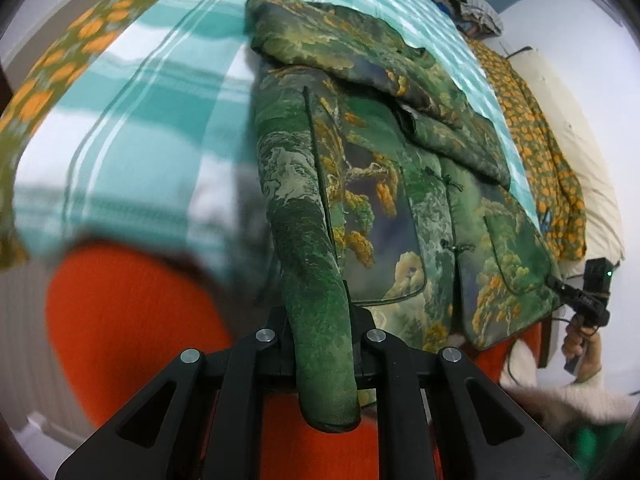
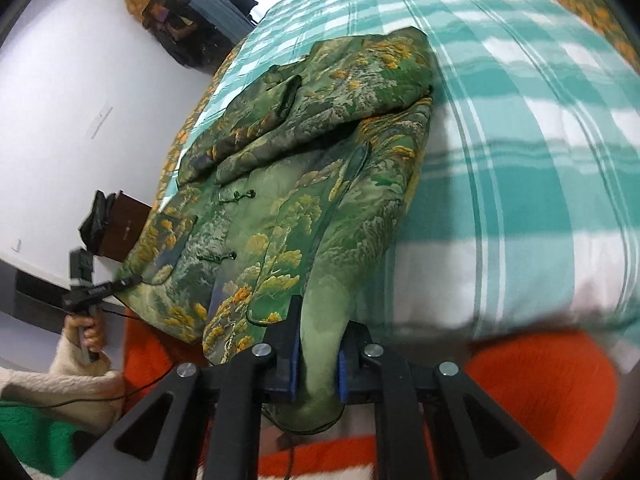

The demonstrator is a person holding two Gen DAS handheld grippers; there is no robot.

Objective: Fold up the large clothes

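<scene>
Between both tongs, left tongs [image 1: 324, 344] and right tongs [image 2: 316, 356], you're clamping hem corners of the padded jacket [image 1: 380, 184]; it's soft, bulky, heavyish.

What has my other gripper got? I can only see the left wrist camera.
Observer: The right gripper is shut on a jacket corner, squeezed between blue pads.
Operator: What's off to that side?
Observer: A brown box by the wall, with something black on it.
Operator: How does my gripper look from there?
Observer: The left gripper pinches the jacket's other hem corner.
</scene>
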